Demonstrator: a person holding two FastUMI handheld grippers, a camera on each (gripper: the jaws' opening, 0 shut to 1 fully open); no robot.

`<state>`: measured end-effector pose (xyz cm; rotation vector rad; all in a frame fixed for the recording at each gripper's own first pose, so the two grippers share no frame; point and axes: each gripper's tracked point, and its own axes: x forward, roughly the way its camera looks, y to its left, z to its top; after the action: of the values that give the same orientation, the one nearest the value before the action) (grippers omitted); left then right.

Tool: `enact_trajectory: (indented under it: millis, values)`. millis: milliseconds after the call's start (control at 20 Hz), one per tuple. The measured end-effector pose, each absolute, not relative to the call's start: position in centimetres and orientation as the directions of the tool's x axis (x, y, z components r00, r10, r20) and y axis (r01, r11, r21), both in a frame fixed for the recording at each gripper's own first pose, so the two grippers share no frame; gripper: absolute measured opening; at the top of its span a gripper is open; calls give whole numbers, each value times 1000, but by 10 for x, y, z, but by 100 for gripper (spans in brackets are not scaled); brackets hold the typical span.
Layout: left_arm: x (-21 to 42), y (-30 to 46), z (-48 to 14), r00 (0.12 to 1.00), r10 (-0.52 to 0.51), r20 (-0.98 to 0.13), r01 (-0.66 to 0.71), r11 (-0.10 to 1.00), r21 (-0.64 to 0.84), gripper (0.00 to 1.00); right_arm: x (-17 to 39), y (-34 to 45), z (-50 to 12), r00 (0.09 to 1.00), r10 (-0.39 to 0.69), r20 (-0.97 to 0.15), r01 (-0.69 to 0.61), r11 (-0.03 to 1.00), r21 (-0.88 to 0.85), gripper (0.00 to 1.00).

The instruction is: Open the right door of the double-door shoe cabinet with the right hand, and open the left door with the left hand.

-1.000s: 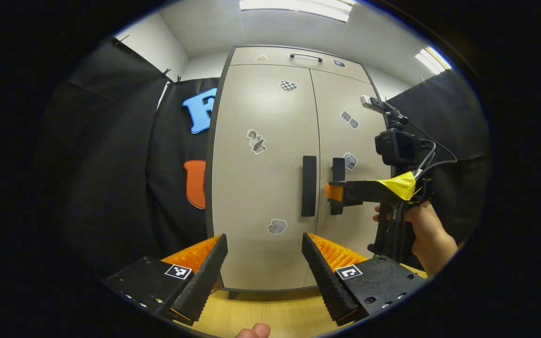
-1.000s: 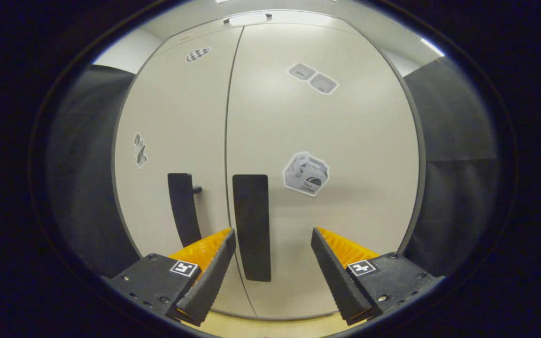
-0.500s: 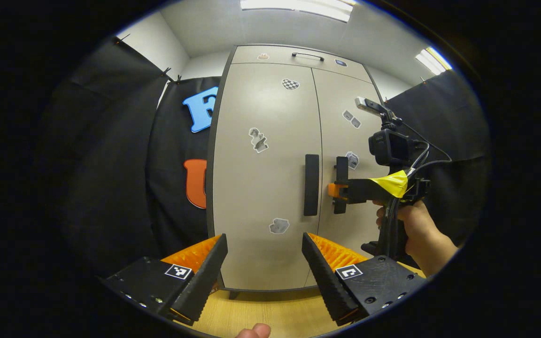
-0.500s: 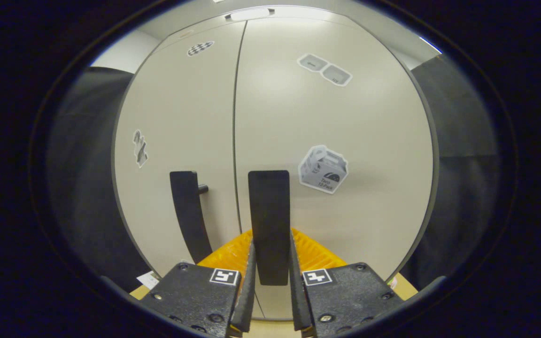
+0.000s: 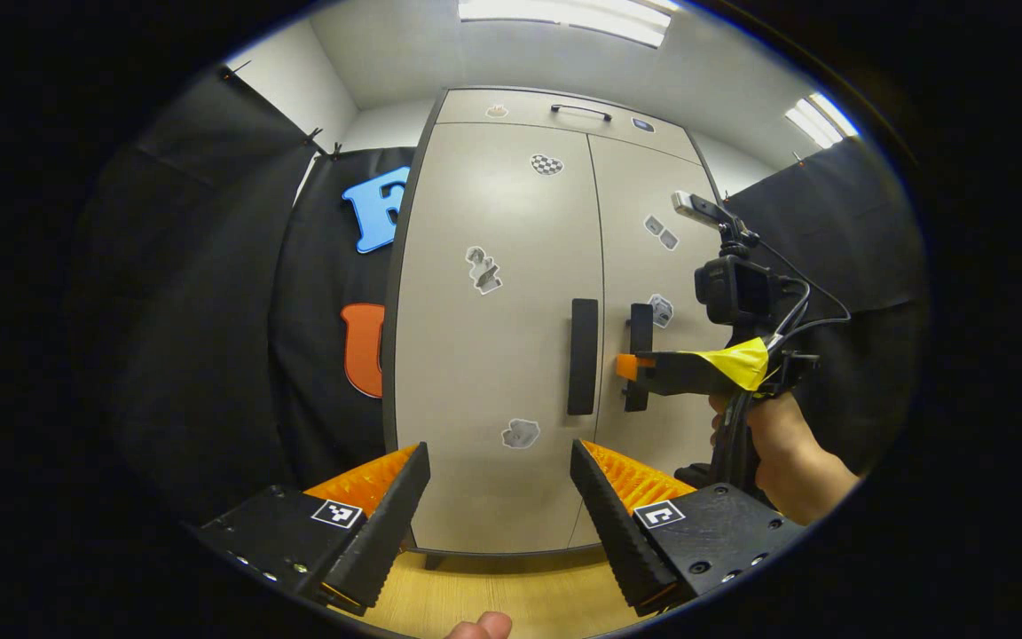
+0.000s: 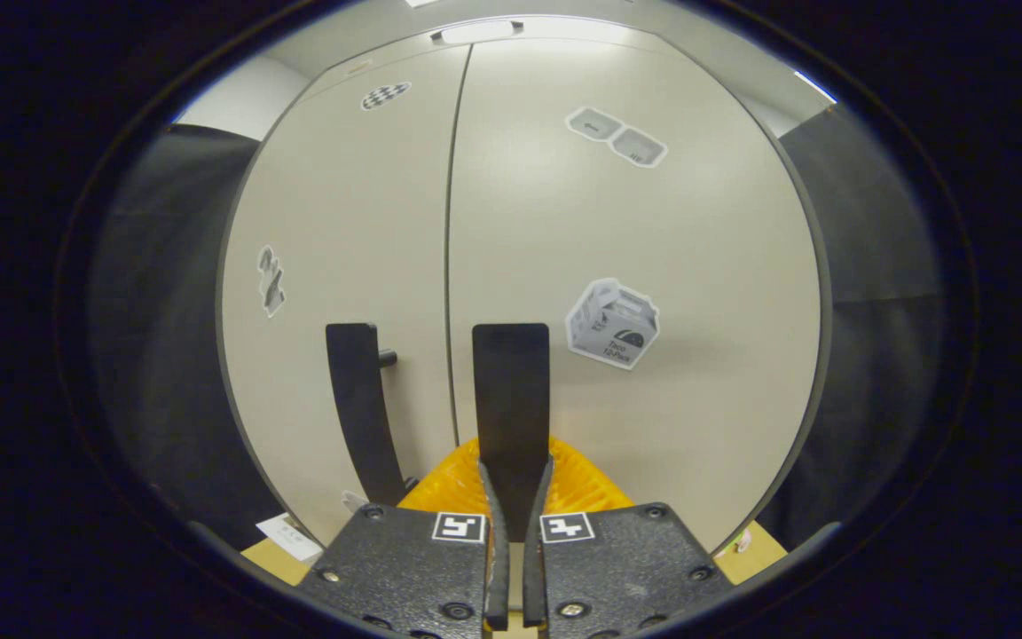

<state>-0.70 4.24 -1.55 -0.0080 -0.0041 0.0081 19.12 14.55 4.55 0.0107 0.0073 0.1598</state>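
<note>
Right gripper [image 6: 511, 524] has its jaws clamped narrow on the right door handle [image 6: 511, 399], both fingers pressing the lower part of the vertical bar. Grip sits low on the bar, probably so the pull runs straight out from the door face. In the left gripper view the same gripper [image 5: 628, 366] is level against that handle [image 5: 639, 355], held by a hand [image 5: 782, 453] on the grip below; level hold likely keeps the fingers square to the bar so they don't slip.

Shoe cabinet [image 5: 511, 222] stands on the wooden floor [image 5: 493, 595], between the booth's black cloth walls. Right door [image 6: 635, 266] looks shut, flush with the left door [image 6: 342, 266]; center seam between them reads as a thin even line. No gap visible, so the pull is not yet done, as far as I can judge.

Left gripper [image 5: 498, 484] is well back from the cabinet, jaws wide and holding nothing, roughly facing the left door's lower half. Left door handle [image 5: 582, 355] is untouched, just beside the right one across the seam. Left staying back probably leaves room for the right door to swing.

Stickers [image 5: 483, 268] on both doors. 1 small handle on the top panel [image 5: 578, 108], not part of this task.

Next, by judgement: pull right door outward, then bring left jaws onto the left handle.
</note>
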Motion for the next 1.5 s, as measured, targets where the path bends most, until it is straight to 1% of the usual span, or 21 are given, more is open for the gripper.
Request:
enact_trajectory:
  millis: [350,550,1100,1500]
  values:
    - [-12,46,-15,1000,11,8,-11,1000,-6,95,186,145,45,985,170,-2,-170,985,5,9]
    - [-17,50,-10,1000,24,18,-24,1000,1,95,175,146,46,979,204,-1,-204,979,4,9]
    - [-16,47,-10,999,29,19,-29,999,14,95,122,125,41,948,319,-11,-319,948,0,9]
    - [-9,39,-13,999,49,15,-49,998,31,95,79,93,40,941,338,17,-338,941,0,9]
